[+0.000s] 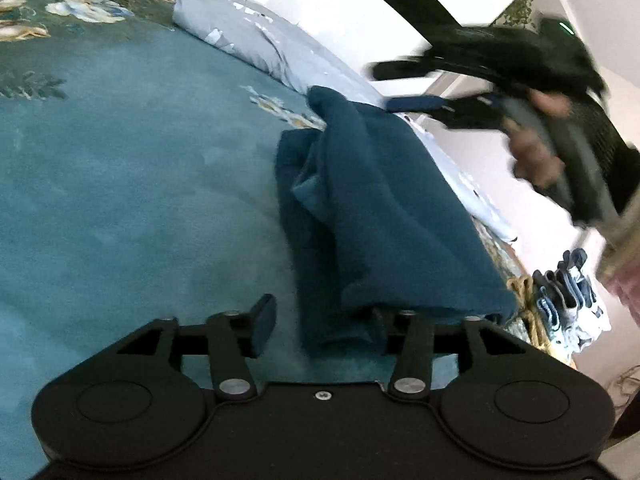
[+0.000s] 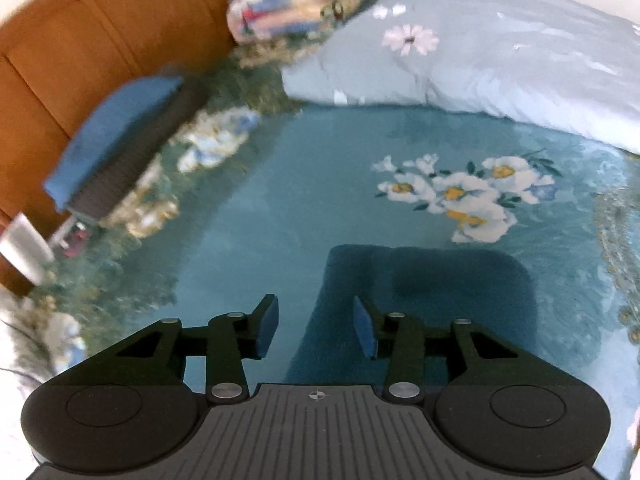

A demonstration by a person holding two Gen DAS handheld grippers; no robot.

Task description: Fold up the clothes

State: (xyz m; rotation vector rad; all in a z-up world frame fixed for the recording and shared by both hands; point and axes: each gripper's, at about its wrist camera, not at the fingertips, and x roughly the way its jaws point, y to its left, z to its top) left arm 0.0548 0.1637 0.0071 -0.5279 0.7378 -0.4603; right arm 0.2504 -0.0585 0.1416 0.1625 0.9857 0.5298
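Bedspread (image 2: 260,200) bears folded garment (image 2: 420,300); fold step looks finished (judging by shape). Left gripper (image 1: 324,320) and right gripper (image 2: 316,324) both apart, unclamped beside it; next, withdraw clear.

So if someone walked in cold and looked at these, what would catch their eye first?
Probably the dark teal cloth, folded in a heap on the teal flowered bedspread right in front of both claws. Next, the white flower print just beyond it and the pale blue quilt bunched at the far edge. In the left view, the right claw shows as a dark blur at upper right.
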